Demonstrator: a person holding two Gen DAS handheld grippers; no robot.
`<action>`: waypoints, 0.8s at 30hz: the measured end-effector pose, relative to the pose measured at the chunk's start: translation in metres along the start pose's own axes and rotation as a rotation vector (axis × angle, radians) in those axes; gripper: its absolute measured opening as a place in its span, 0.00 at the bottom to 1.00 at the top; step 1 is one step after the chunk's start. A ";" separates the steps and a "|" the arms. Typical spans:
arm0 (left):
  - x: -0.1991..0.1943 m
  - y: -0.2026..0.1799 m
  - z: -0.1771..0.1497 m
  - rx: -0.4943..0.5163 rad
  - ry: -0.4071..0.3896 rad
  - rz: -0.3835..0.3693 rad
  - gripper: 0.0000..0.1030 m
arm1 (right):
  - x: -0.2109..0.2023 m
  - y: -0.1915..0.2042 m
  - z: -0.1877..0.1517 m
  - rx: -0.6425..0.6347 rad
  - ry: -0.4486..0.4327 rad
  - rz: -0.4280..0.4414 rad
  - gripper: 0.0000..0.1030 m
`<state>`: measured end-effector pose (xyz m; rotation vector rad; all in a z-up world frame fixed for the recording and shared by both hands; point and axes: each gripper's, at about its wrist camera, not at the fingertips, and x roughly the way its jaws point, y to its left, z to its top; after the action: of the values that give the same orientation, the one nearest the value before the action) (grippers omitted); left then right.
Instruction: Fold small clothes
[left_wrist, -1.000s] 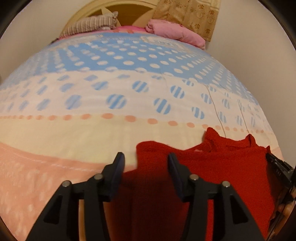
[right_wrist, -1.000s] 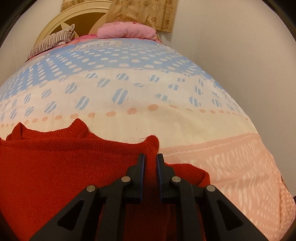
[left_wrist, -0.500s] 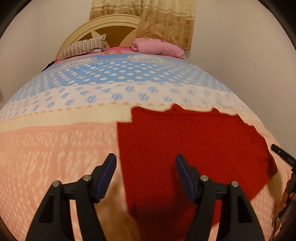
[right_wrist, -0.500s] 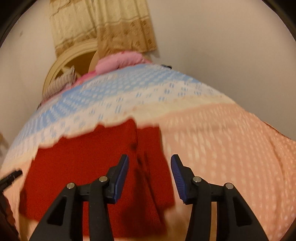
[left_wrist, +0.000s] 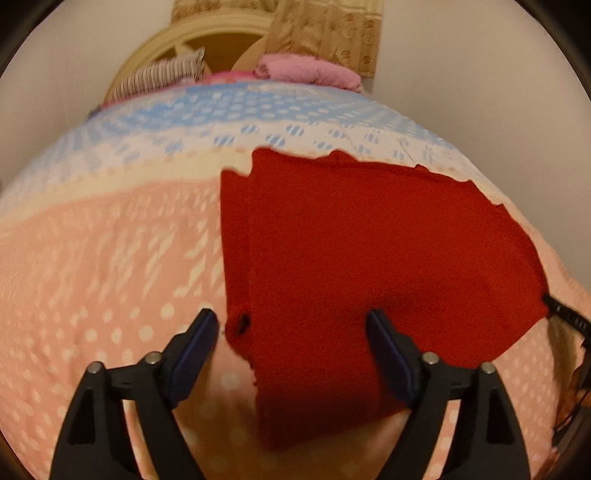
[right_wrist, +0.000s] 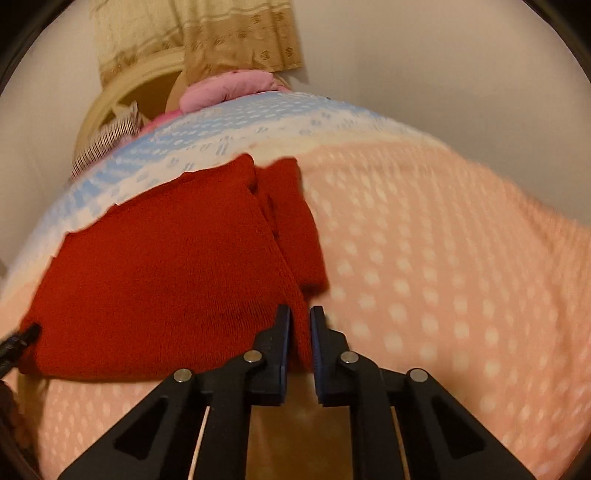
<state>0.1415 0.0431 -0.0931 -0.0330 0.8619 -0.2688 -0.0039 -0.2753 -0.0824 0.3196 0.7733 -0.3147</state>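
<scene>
A red knit sweater (left_wrist: 369, 240) lies flat on the dotted bed cover (left_wrist: 110, 277), its neck toward the headboard and its sleeves folded in along the sides. My left gripper (left_wrist: 291, 319) hovers over the near left corner of the sweater. Its jaws are opening wide; the cloth lies between them, but the pads do not touch it. In the right wrist view the sweater (right_wrist: 166, 266) fills the left half. My right gripper (right_wrist: 301, 312) is closing, with the sweater's near right hem corner pinched between its pads.
A pink pillow (left_wrist: 310, 72) and a striped pillow (left_wrist: 159, 75) rest against the cream headboard (left_wrist: 221, 37) at the far end. A patterned curtain (right_wrist: 229, 33) hangs behind it. Peach dotted cover (right_wrist: 443, 258) stretches to the right of the sweater, with a pale wall beyond.
Both grippers drew back from the shoulders to the near hem. The left jaws spread wider. The right jaws let go, opened, then closed on the hem corner.
</scene>
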 end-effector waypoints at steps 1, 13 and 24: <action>0.000 0.003 0.000 -0.020 0.005 -0.013 0.87 | -0.002 -0.005 0.000 0.024 0.004 0.018 0.10; 0.003 -0.001 -0.005 -0.015 0.002 0.056 0.97 | -0.056 0.053 0.018 -0.192 -0.211 -0.127 0.13; 0.002 -0.010 -0.007 0.028 -0.008 0.152 1.00 | 0.065 0.094 0.055 -0.271 -0.009 -0.089 0.12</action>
<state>0.1356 0.0337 -0.0977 0.0578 0.8478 -0.1380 0.1112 -0.2225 -0.0768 0.0287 0.8119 -0.2909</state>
